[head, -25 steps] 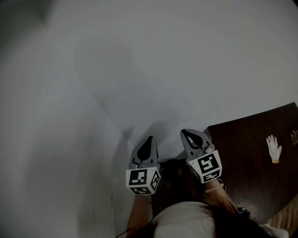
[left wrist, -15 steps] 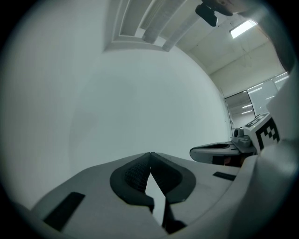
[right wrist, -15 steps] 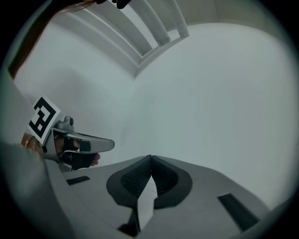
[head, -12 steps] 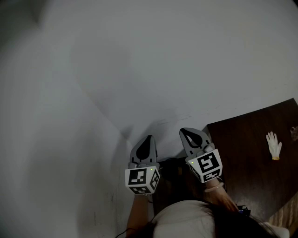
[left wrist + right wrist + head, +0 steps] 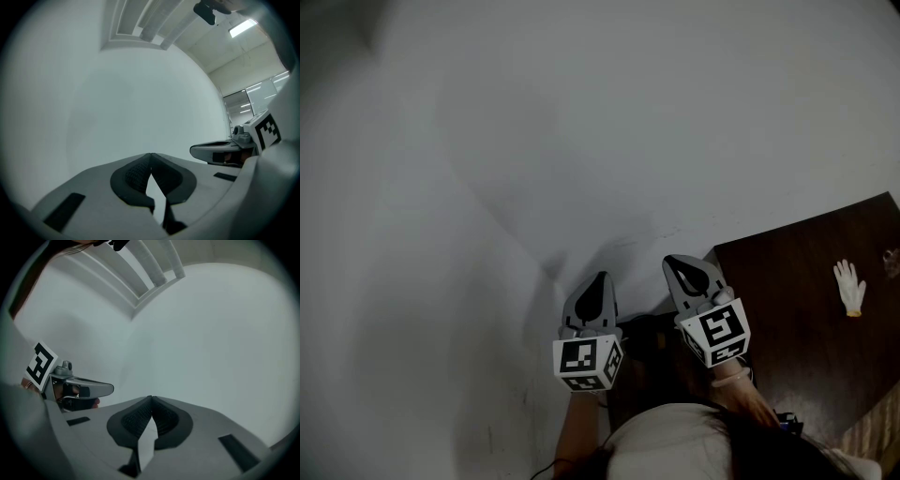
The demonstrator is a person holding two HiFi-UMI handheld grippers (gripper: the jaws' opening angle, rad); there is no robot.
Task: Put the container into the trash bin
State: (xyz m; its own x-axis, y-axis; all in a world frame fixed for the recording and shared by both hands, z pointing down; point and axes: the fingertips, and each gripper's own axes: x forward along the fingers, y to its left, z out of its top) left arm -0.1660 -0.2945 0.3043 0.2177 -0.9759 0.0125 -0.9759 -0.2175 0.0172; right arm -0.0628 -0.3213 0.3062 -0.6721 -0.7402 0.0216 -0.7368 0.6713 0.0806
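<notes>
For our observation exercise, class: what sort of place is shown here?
Probably an indoor room, perhaps an office or lab: a plain white wall, a dark brown table bearing a white glove, and a ceiling strip light above.

the left tongs [image 5: 599, 279] and right tongs [image 5: 671, 264] are grey with black ribbed pads [image 5: 133, 174], carrying white cubes [image 5: 586, 364] with black square markers.

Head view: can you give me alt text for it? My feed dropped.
The left gripper and right gripper are held side by side, pointing at a plain white wall, each with its jaws shut on nothing. A dark brown table with a white glove on it sits at the right; no container or trash bin shows.
</notes>
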